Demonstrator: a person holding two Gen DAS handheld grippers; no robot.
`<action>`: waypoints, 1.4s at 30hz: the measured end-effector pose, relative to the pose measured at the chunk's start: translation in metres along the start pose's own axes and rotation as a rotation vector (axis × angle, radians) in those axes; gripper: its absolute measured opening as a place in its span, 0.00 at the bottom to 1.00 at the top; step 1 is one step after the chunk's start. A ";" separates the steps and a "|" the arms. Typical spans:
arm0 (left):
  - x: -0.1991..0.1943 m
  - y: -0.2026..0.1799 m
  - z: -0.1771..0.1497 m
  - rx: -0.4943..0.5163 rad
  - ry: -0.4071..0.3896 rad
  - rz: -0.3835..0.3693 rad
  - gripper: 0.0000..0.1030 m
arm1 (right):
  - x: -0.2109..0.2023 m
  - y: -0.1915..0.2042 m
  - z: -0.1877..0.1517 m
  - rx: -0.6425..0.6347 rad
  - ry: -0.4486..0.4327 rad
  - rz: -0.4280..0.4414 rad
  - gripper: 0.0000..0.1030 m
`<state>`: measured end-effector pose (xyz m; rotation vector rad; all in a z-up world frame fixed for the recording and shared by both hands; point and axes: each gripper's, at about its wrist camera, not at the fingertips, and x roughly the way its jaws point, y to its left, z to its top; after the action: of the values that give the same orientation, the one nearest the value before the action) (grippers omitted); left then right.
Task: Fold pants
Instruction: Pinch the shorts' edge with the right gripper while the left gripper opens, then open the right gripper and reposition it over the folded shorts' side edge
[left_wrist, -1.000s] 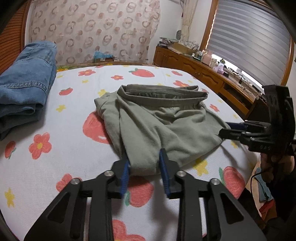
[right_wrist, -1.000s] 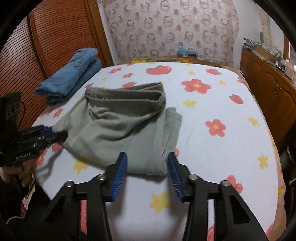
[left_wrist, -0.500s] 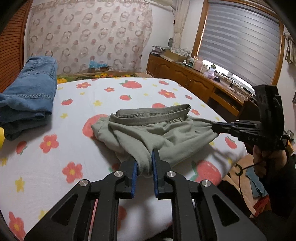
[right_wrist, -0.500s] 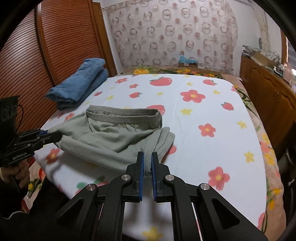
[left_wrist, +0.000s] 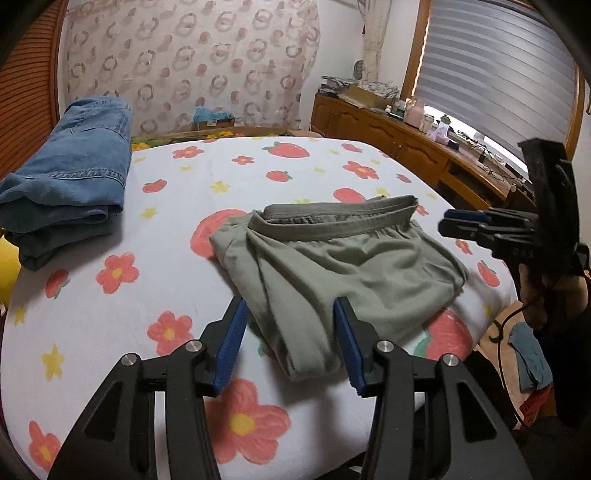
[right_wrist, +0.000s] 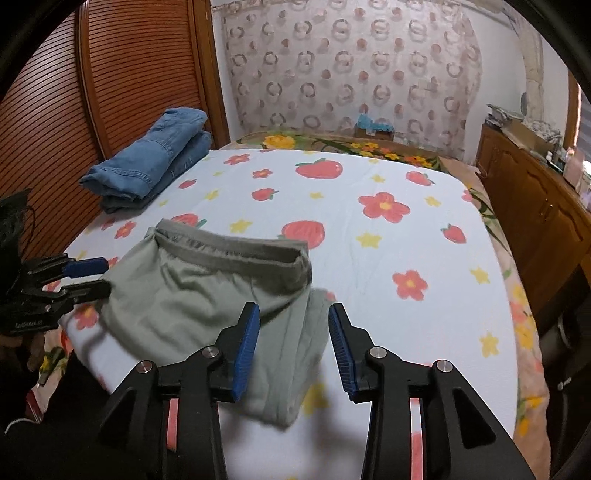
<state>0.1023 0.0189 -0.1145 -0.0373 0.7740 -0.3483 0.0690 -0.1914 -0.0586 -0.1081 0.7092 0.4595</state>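
Observation:
Olive-green pants (left_wrist: 332, 266) lie folded in a bundle near the front edge of the bed, waistband toward the far side. They also show in the right wrist view (right_wrist: 207, 306). My left gripper (left_wrist: 290, 339) is open, its blue pads on either side of the bundle's near left corner, holding nothing. My right gripper (right_wrist: 293, 345) is open around the near right corner, holding nothing. The right gripper shows from the side in the left wrist view (left_wrist: 476, 223); the left gripper shows in the right wrist view (right_wrist: 85, 277).
The bed (left_wrist: 258, 177) has a white sheet with strawberries and flowers. Folded blue jeans (left_wrist: 70, 177) lie at the far left, by the wooden slatted wall (right_wrist: 110, 81). A wooden cabinet (left_wrist: 399, 151) with clutter stands to the right, under the window blind.
Half a second ago both grippers were shut on the pants' near corners, holding them up. Now both have opened and the pants lie released on the bed.

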 end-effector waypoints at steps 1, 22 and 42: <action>0.001 0.001 0.000 -0.002 0.002 0.002 0.48 | 0.006 0.000 0.004 -0.004 0.007 0.002 0.39; 0.009 0.019 -0.008 -0.066 0.023 0.047 0.78 | 0.046 0.007 0.055 -0.104 0.035 0.014 0.09; 0.011 0.026 -0.013 -0.089 0.029 0.052 0.79 | 0.029 -0.008 0.030 0.008 0.041 -0.035 0.31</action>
<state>0.1088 0.0414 -0.1353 -0.0958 0.8171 -0.2657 0.1098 -0.1809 -0.0555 -0.1220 0.7482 0.4220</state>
